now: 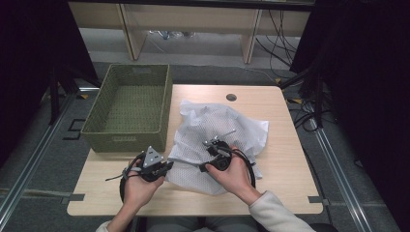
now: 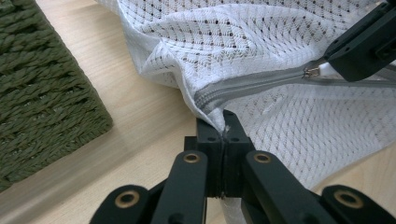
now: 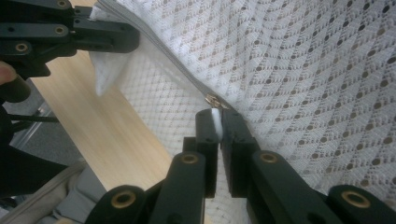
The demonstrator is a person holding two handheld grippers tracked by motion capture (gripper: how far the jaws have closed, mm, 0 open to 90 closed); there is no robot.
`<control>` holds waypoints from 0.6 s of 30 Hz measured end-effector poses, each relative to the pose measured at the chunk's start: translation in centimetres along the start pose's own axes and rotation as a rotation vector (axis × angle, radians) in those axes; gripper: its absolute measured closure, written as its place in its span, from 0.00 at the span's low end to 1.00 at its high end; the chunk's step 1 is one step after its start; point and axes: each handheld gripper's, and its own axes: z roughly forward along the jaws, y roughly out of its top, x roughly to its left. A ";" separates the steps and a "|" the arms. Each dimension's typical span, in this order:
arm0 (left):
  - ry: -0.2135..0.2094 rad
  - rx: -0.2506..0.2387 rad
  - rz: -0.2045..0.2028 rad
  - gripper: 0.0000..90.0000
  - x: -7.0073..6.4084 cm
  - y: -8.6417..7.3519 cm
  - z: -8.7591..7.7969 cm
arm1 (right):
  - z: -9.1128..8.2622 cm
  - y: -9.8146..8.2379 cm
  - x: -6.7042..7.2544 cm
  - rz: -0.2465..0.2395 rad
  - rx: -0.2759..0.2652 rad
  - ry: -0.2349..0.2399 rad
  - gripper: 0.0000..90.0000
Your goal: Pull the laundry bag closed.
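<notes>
A white mesh bag [image 1: 220,123] with a grey zipper [image 2: 252,86] lies crumpled on the wooden table [image 1: 285,159]. My left gripper [image 1: 170,163] is shut on the bag's corner at the zipper's end [image 2: 225,126]. A short way to its right, my right gripper [image 1: 203,167] is shut on the small white tab at the metal zipper pull [image 3: 212,99]. In the right gripper view the jaws [image 3: 219,116] pinch that tab, and the left gripper [image 3: 133,39] holds the bag's edge at the upper left. The zipper [image 3: 159,51] runs taut between them.
A green woven basket [image 1: 125,140] stands at the table's back left, close to the left gripper [image 2: 42,102]. Bare tabletop lies to the right of the bag and along the front edge. A round hole [image 1: 231,97] sits near the far edge.
</notes>
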 end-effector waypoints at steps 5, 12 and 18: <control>0.003 -0.015 -0.006 0.99 0.1 0.0 0.0 | 0.0 0.0 0.0 -0.001 -0.001 -0.002 0.97; 0.000 -0.010 0.004 0.99 0.1 0.0 0.0 | -0.3 -0.2 -0.2 0.001 -0.008 -0.003 0.97; -0.005 -0.009 -0.001 0.99 0.1 -0.1 0.0 | -0.5 -0.4 -0.3 0.005 -0.008 -0.007 0.97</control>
